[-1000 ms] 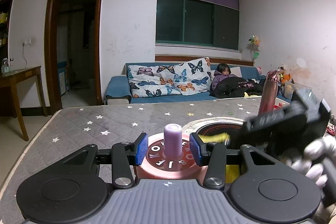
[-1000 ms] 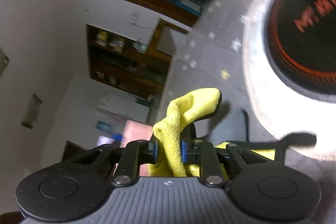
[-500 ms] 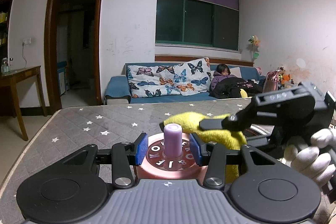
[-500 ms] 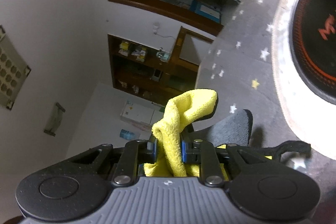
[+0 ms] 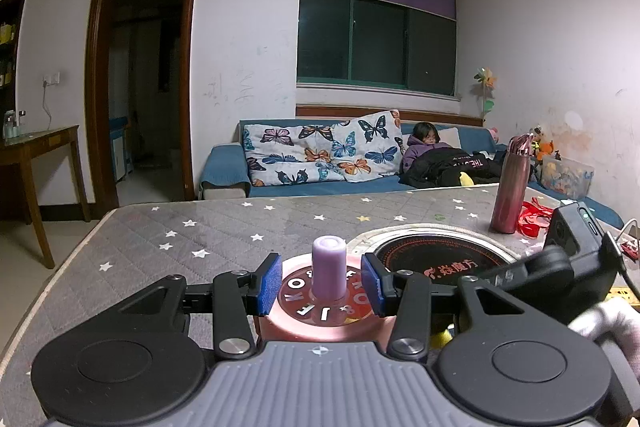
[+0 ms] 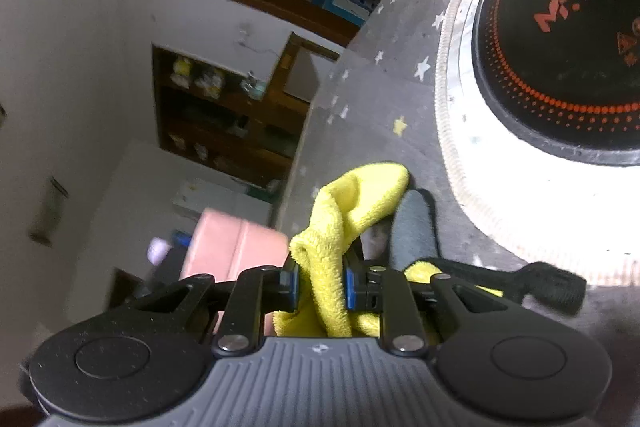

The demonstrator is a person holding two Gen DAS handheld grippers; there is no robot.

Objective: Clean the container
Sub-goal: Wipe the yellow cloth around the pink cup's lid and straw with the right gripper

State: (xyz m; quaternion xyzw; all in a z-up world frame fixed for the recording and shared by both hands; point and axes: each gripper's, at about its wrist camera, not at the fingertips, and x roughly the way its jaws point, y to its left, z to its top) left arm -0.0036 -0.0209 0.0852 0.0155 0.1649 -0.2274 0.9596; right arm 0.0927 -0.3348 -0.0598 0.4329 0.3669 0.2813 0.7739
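A yellow cloth [image 6: 340, 223] is pinched tight between the two blue pads of the right gripper [image 6: 322, 285]. The cloth is bunched up and is held just right of the pink container [image 6: 232, 247], low beside its wall. Whether the two touch cannot be told.

The left gripper [image 5: 322, 285] is set with its pads on both sides of the container [image 5: 324, 311], near its top. Whether it is squeezed cannot be told, as small gaps may be seen.

The container is stood on the gray starred table [image 5: 224, 227], near the front edge, left of the round black cooktop [image 5: 440, 259]. It is pink, with a round lid with letters and a purple knob [image 5: 329, 267].

How much has been wiped cannot be told. No dirt is seen on the lid.
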